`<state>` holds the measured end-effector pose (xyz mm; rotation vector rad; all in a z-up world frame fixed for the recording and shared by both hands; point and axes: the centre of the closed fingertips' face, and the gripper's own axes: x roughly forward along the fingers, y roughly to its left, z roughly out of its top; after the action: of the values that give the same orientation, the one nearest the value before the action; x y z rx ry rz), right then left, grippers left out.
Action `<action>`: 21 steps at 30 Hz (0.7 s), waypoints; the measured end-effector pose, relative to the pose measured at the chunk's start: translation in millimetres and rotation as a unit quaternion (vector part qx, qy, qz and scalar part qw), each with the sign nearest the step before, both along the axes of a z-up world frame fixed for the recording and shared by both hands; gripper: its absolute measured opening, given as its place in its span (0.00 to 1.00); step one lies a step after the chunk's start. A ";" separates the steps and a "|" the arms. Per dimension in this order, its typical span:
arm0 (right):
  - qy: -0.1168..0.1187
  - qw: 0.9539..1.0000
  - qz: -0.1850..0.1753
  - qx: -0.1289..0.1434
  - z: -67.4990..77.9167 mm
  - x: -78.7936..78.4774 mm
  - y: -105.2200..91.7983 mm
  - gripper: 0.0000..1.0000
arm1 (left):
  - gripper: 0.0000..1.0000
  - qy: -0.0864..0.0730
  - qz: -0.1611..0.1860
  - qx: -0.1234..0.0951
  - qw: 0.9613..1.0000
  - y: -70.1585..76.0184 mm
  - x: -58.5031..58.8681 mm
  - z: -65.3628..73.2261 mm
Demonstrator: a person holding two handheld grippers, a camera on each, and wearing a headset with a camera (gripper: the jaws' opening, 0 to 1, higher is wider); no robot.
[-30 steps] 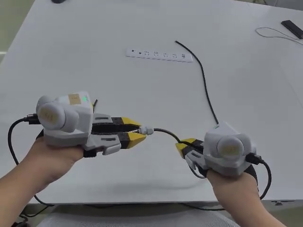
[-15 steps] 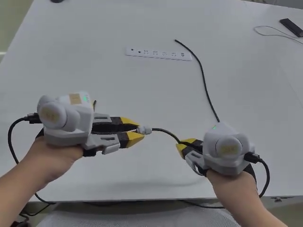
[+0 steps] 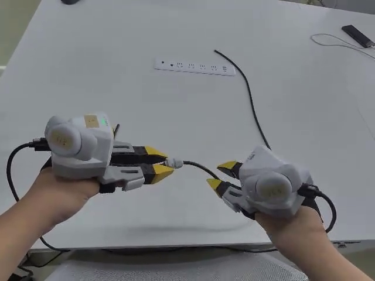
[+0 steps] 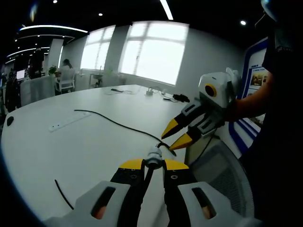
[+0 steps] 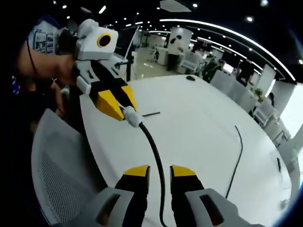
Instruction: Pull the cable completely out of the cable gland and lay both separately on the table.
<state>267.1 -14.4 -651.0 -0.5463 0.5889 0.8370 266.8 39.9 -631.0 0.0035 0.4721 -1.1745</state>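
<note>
White worktop spreads under both hands, and past it the gripper views give us an open office with tall windows and ceiling strip lights. We find little that we can read: a blue panel beside the person carries print too small to make out, a tan sticker on top of the left hand-held gripper looks blank to us, and a small green light glows next to it. A white power strip lies far up the worktop, its markings too fine to read.

The left hand wraps its hand-held gripper from below and points it to the right, roughly level, near the worktop's front edge. Its yellow-tipped jaws are clamped on the cable gland, which is held up off the surface. The black cable comes out of the gland, dips in a short curve and passes between the jaws of the right hand-held gripper. The right hand aims that one left, toward the other. Its jaws stand apart, and in the right gripper view we see a gap on each side of the cable. Beyond it the cable trails away across the worktop, its far end just beside the power strip's right end. A dark flat device with a thin pale wire lies at the far right
</note>
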 end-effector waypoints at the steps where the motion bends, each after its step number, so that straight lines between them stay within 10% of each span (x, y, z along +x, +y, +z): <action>1: -0.011 1.000 0.016 -0.002 4.6 0.1 9.2 0.10 | 0.15 0.000 -0.002 0.003 1.000 0.0 -0.6 -1.0; 5: -0.040 0.997 0.054 -0.034 6.4 2.1 27.3 0.08 | 0.15 0.001 -0.007 0.007 1.000 -0.9 -3.6 -2.9; 21: -0.036 0.996 0.073 -0.042 -4.3 -2.7 35.9 0.01 | 0.15 -0.006 -0.014 0.018 1.000 -1.8 -9.8 -6.7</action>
<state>264.4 21.5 -655.3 -0.6994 0.5246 0.9306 256.9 38.1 -637.6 0.0490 0.4839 -1.1925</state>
